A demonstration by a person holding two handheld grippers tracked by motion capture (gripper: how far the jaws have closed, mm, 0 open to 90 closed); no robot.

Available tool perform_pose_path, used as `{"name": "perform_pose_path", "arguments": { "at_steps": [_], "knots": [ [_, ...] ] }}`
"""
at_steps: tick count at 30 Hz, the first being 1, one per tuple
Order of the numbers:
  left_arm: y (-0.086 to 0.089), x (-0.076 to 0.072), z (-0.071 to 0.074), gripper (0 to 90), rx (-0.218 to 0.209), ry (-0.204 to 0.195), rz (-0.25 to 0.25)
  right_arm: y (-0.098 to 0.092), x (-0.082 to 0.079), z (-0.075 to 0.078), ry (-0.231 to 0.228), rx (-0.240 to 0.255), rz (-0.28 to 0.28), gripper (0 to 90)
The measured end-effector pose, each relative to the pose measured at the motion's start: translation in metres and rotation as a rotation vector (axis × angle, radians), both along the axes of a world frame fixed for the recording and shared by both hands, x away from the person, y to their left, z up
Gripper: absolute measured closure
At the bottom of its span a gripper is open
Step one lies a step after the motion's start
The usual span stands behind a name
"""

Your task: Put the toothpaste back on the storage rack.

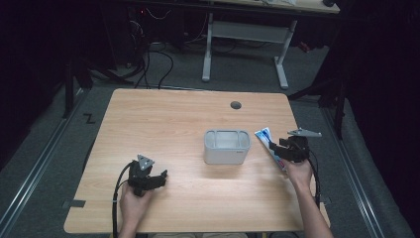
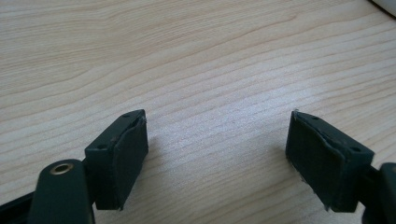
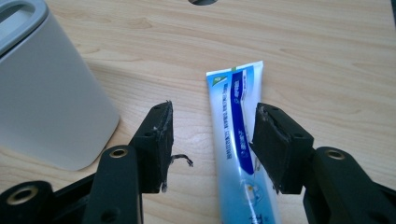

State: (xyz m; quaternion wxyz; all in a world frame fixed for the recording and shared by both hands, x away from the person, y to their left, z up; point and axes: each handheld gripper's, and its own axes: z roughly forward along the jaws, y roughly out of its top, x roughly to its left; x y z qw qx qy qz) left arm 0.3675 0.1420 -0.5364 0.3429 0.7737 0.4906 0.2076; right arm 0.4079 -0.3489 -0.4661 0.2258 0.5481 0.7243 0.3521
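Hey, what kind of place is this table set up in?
Probably a lab or recording workspace: a wooden table on grey carpet, loose cables on the floor behind it, another desk's white legs, and dark curtains around.

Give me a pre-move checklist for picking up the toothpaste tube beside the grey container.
1. Right gripper open: ok, fingers stand apart.
2. Toothpaste tube between the fingers: ok, though it lies close to one finger, not centred.
3. Fingers pressing on the tube: not ok, no grip yet.
4. Tube flat on the table: ok.
5. Grey container upright with its top open: ok.
6. Left gripper out of the way: ok, open over bare wood.
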Motion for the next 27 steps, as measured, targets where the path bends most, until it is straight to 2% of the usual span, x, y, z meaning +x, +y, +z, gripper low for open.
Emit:
{"name": "perform_pose_path", "arguments": {
  "at_steps": [7,16,22,27],
  "knots": [
    [0.000,0.000,0.000,21.3,0.000,0.000,0.000,0.007,0.014,0.005,0.014,-0.054,0.008,48.5],
    [0.000,0.000,0.000,21.3,0.000,-0.001,0.001,0.016,0.032,-0.001,0.081,-0.100,0.013,48.5],
    [0.000,0.000,0.000,21.3,-0.001,-0.001,0.001,0.021,0.045,-0.006,0.129,-0.186,0.003,48.5],
    [0.000,0.000,0.000,21.3,0.000,-0.001,0.001,0.027,0.052,-0.015,0.161,-0.226,0.008,48.6]
  ]
}}
